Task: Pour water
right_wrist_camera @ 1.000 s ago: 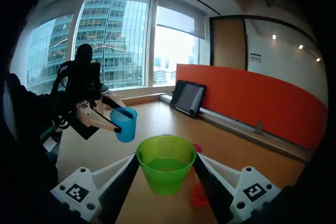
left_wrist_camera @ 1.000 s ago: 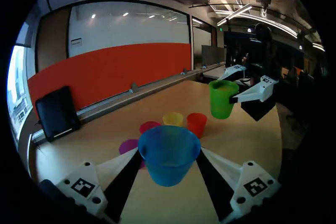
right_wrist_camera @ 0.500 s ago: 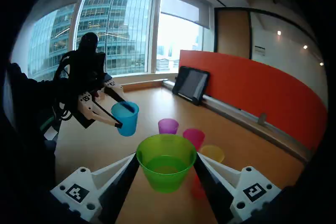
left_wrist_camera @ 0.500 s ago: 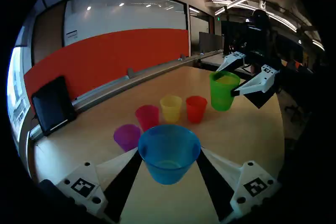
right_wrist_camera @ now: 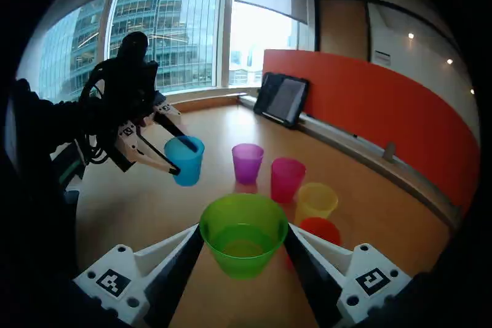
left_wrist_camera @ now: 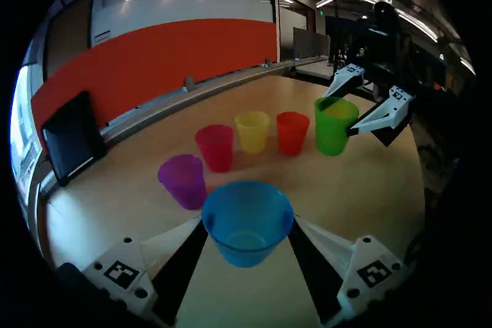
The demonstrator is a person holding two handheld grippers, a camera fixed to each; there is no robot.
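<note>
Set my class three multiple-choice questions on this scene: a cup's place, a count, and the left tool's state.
1. Which cup stands between the purple cup and the yellow cup? A pink cup B white C black
2. How many cups stand on the table, held by no tool? A two B four C six
3. The left tool is: A open B shut on the blue cup C shut on a bottle
Answers: 1 A, it sits between them. 2 B, purple, pink, yellow and the red cup. 3 B, it clamps the cup's sides.
</note>
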